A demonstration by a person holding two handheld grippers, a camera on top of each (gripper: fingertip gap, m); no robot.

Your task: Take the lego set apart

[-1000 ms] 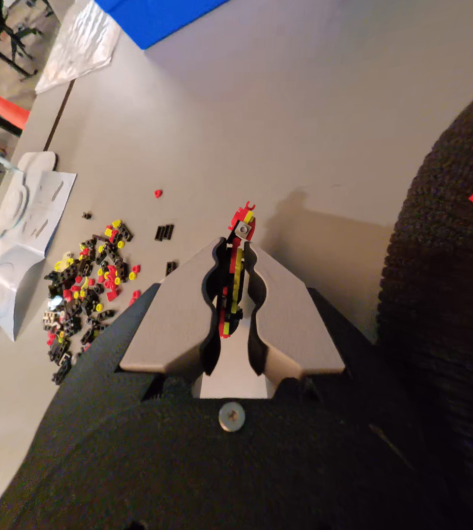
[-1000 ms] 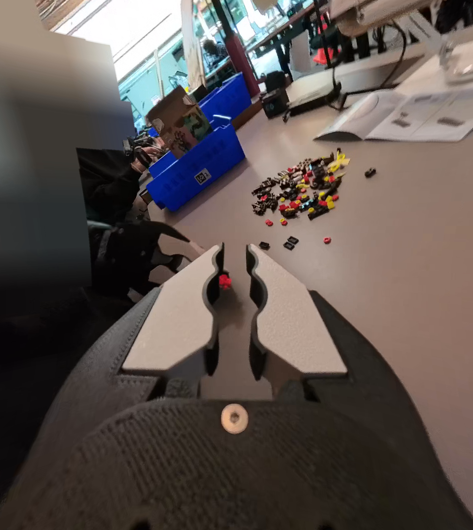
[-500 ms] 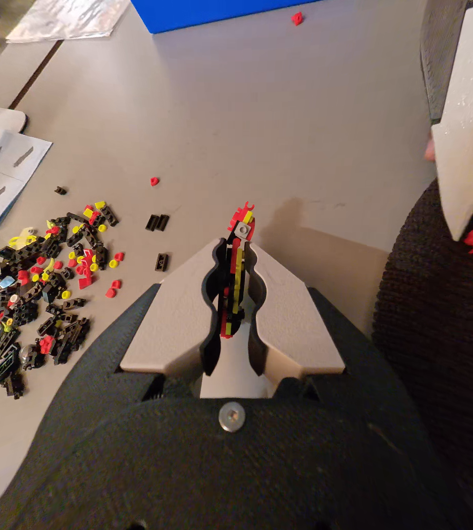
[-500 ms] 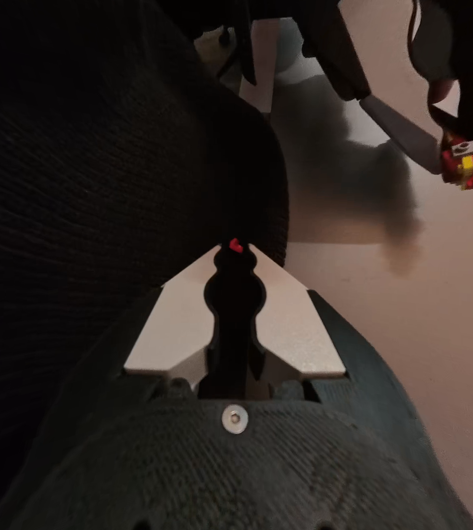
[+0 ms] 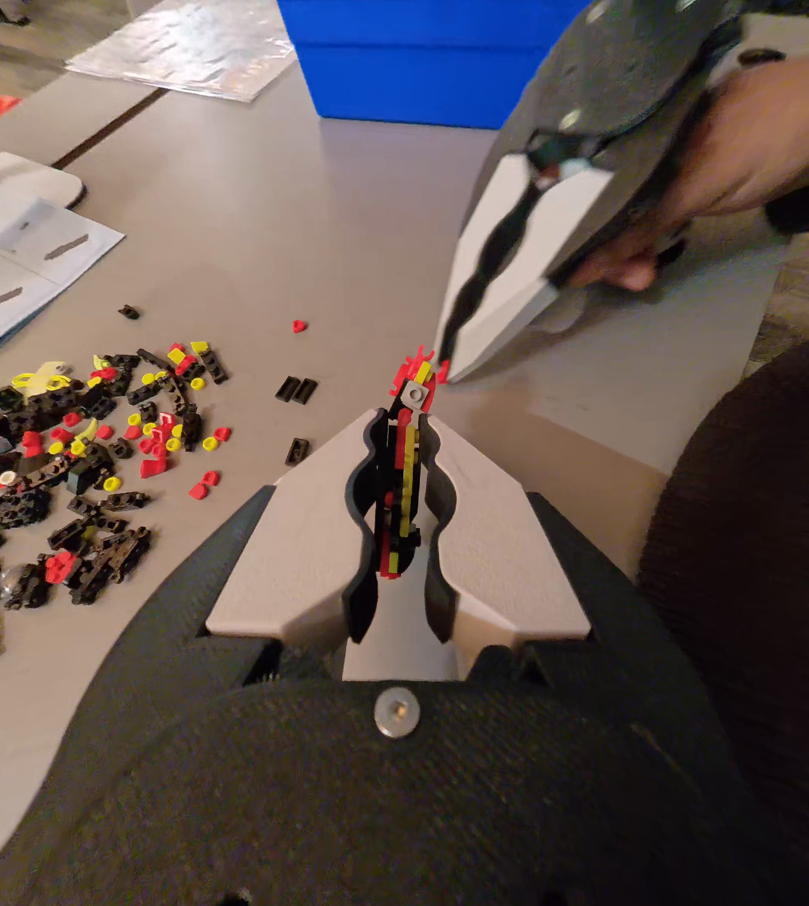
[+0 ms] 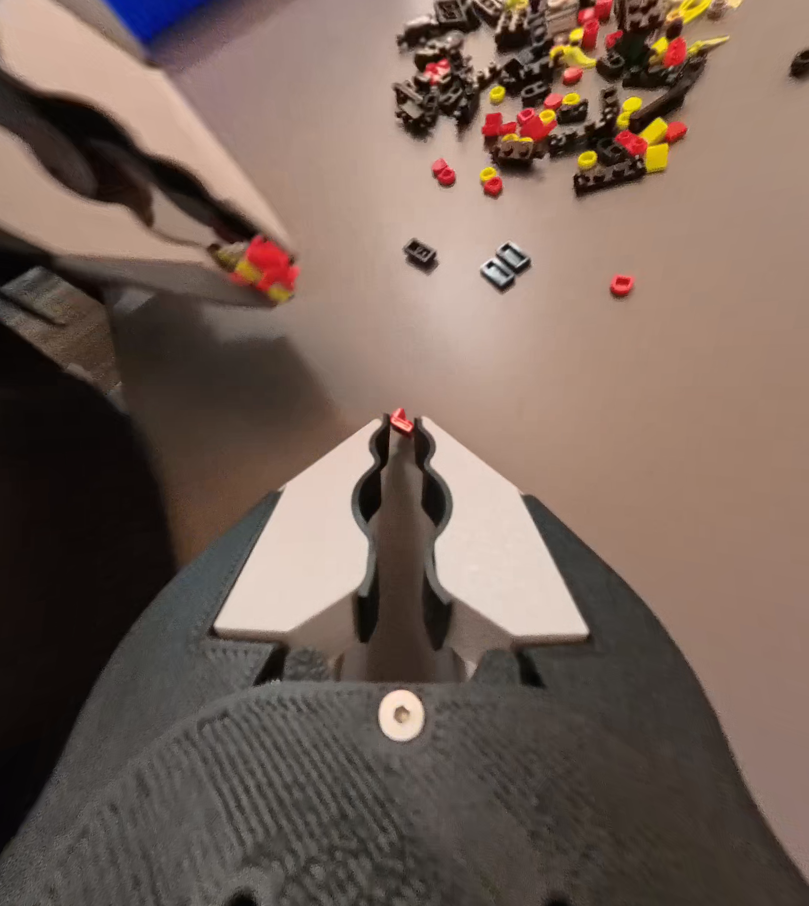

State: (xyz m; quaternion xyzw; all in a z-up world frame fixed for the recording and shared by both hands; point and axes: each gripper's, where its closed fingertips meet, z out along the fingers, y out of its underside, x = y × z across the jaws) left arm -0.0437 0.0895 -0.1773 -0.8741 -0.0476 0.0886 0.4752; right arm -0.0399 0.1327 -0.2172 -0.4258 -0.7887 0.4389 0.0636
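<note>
Moved since the last frames: the right gripper (image 5: 446,365) is swinging out from beside the dark sleeve, tip now just beside the model's red crest.

Left wrist view. The left gripper (image 5: 400,416) is clamping the lego assembly (image 5: 404,483), a red, yellow and black strip held edgewise between the fingers with its crest protruding, likely so the end parts are reachable. A hand (image 5: 740,162) is gripping the right tool. The loose pile (image 5: 69,461) of removed pieces is lying on the table (image 5: 255,206) to the left, kept well apart from the work; a booklet (image 5: 15,264) and a blue bin (image 5: 417,63) are sitting beyond.

Right wrist view. Its fingers are pinching a small red piece (image 6: 401,421) at the very tips, apparently freed and bound for the pile (image 6: 578,93). The assembly (image 6: 265,269) is showing at left, blurred.
</note>
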